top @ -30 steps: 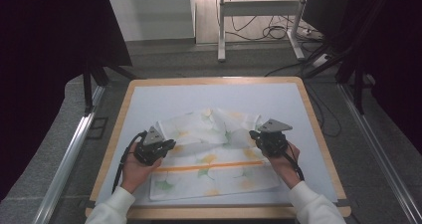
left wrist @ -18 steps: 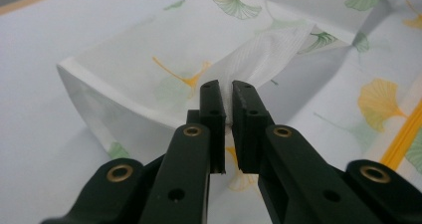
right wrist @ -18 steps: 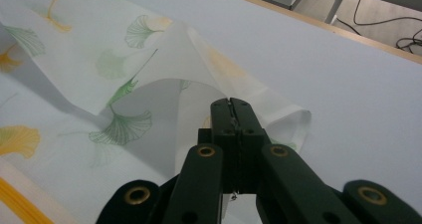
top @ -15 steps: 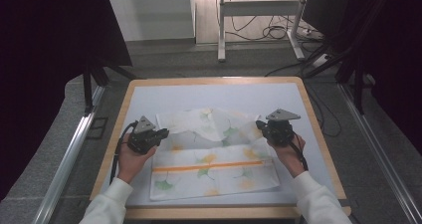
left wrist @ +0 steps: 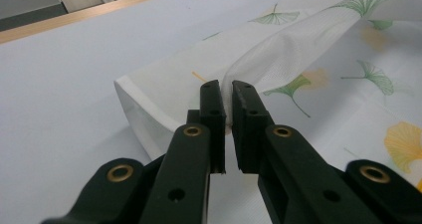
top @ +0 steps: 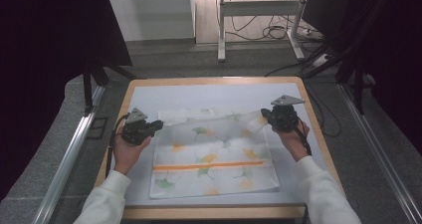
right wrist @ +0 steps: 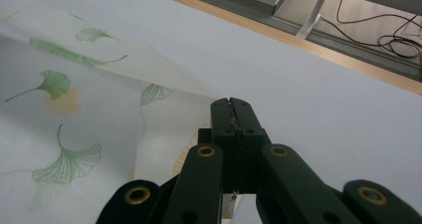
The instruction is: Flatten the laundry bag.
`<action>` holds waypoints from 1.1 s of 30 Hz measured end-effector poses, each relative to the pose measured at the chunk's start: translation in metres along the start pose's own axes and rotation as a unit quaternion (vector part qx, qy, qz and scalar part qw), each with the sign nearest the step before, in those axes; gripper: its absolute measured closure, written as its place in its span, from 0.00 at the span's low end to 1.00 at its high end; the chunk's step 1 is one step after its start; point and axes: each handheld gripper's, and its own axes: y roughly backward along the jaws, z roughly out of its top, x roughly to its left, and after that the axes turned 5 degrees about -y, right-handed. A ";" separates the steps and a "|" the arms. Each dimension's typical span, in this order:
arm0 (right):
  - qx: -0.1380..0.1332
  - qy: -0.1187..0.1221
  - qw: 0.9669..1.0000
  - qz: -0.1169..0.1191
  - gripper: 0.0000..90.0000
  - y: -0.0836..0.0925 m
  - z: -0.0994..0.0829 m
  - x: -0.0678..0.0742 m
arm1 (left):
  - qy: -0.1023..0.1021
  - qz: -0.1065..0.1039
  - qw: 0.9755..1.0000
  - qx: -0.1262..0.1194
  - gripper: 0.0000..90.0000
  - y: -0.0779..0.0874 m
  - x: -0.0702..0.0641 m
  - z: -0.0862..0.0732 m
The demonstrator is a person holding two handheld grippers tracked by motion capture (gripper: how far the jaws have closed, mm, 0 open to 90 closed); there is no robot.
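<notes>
A white cloth (top: 214, 159) printed with green and yellow ginkgo leaves and one orange stripe lies spread on the white table top (top: 214, 92). My left gripper (top: 157, 125) is shut on the cloth's far left corner, and the left gripper view has the fabric (left wrist: 298, 50) pinched between the jaws of the left gripper (left wrist: 226, 87), lifted and pulled taut. My right gripper (top: 264, 115) is shut on the far right corner. In the right gripper view the cloth (right wrist: 74, 99) runs away to the left from the closed right gripper (right wrist: 230, 103).
A wooden rim (top: 209, 79) frames the table top. Metal rails (top: 69, 154) run along both sides on the grey floor. Beyond the far edge stand a white frame's legs (top: 221, 30) with loose cables (top: 278, 32). Dark curtains close in left and right.
Both hands have moved apart and toward the far side of the table. The cloth's far part, bunched in the middle before, is now drawn out flat between the grippers.
</notes>
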 end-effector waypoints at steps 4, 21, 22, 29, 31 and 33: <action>0.004 -0.005 1.000 -0.006 0.99 -0.013 0.003 -0.003 | -0.004 0.002 1.000 0.006 0.94 -0.009 -0.001 0.002; 0.012 -0.046 0.998 -0.031 0.99 -0.072 0.007 -0.033 | 0.015 0.017 1.000 0.013 0.94 -0.049 0.029 0.013; 0.012 -0.046 0.998 -0.031 0.99 -0.072 0.007 -0.033 | 0.015 0.017 1.000 0.013 0.94 -0.049 0.029 0.013; 0.025 -0.040 0.998 -0.043 0.99 -0.089 0.018 -0.039 | 0.019 0.019 0.999 0.019 0.94 -0.061 0.039 0.020; 0.027 -0.041 0.998 -0.049 0.99 -0.098 0.022 -0.044 | 0.029 0.017 0.999 0.014 0.94 -0.064 0.043 0.025; 0.028 -0.044 0.997 -0.052 0.98 -0.102 0.024 -0.047 | 0.029 0.019 0.999 0.014 0.94 -0.065 0.046 0.028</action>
